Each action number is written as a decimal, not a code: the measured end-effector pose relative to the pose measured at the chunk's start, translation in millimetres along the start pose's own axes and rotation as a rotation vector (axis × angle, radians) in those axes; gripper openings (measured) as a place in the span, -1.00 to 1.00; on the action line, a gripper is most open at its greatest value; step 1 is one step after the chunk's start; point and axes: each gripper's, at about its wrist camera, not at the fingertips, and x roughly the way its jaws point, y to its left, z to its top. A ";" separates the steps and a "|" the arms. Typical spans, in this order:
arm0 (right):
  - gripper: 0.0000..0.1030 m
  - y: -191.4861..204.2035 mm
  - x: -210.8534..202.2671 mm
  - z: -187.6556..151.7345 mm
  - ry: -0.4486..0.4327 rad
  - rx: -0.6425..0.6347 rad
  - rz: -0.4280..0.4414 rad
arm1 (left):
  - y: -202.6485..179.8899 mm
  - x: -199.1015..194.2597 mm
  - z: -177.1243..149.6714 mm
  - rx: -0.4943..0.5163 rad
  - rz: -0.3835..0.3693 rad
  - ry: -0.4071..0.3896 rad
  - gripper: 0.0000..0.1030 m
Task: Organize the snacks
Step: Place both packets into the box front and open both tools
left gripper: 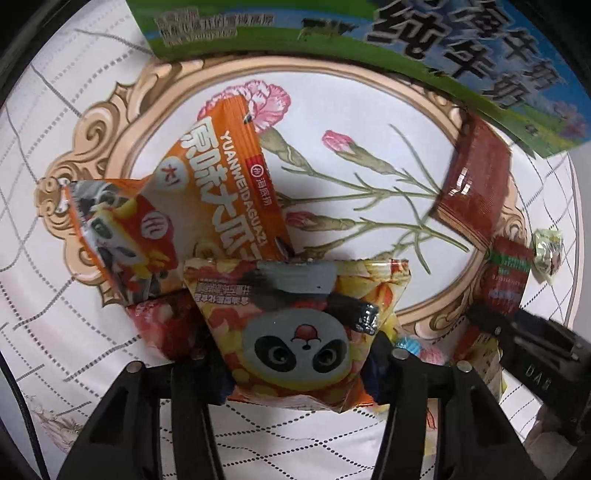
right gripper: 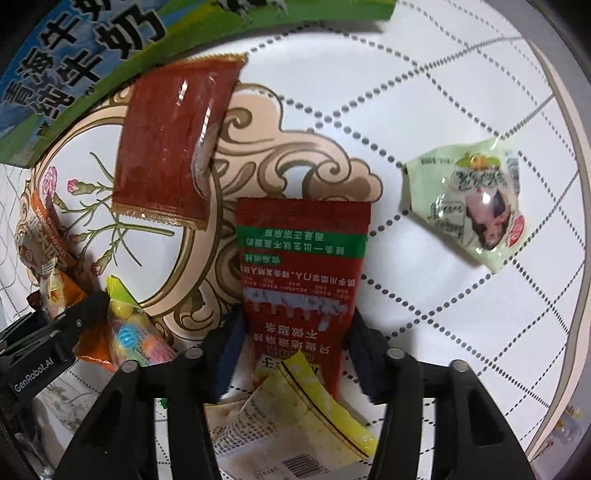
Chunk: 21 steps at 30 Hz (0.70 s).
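Observation:
My left gripper (left gripper: 295, 354) is shut on a panda snack bag (left gripper: 299, 325), its blue pads pressed on both sides of the bag. An orange sunflower-seed packet (left gripper: 229, 192) lies just beyond it, with another orange panda bag (left gripper: 122, 240) to the left. My right gripper (right gripper: 291, 350) is shut on a red and green sachet (right gripper: 301, 273) that points away from me. A dark red packet (right gripper: 173, 147) lies beyond it on the left; it also shows in the left wrist view (left gripper: 476, 181). A pale green wrapped snack (right gripper: 472, 199) lies to the right.
A green and blue milk carton box (left gripper: 369, 33) stands at the far edge; it also shows in the right wrist view (right gripper: 74, 66). A yellow packet (right gripper: 321, 406) and a colourful candy bag (right gripper: 136, 332) lie near me on the flowered tablecloth (right gripper: 443, 92).

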 end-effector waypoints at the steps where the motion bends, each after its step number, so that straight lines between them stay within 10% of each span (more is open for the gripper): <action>1: -0.08 -1.6 -5.0 -0.2 -0.012 -0.002 0.005 | -1.7 -3.8 -3.7 0.002 0.005 -0.005 -0.15; 13: -0.11 -9.4 -101.0 19.2 -0.167 0.004 0.142 | -7.0 -107.6 -16.2 0.050 -0.042 -0.175 -0.16; 21: -0.11 25.3 -197.1 41.6 -0.300 -0.086 0.269 | -30.2 -190.3 32.8 0.077 -0.166 -0.283 -0.16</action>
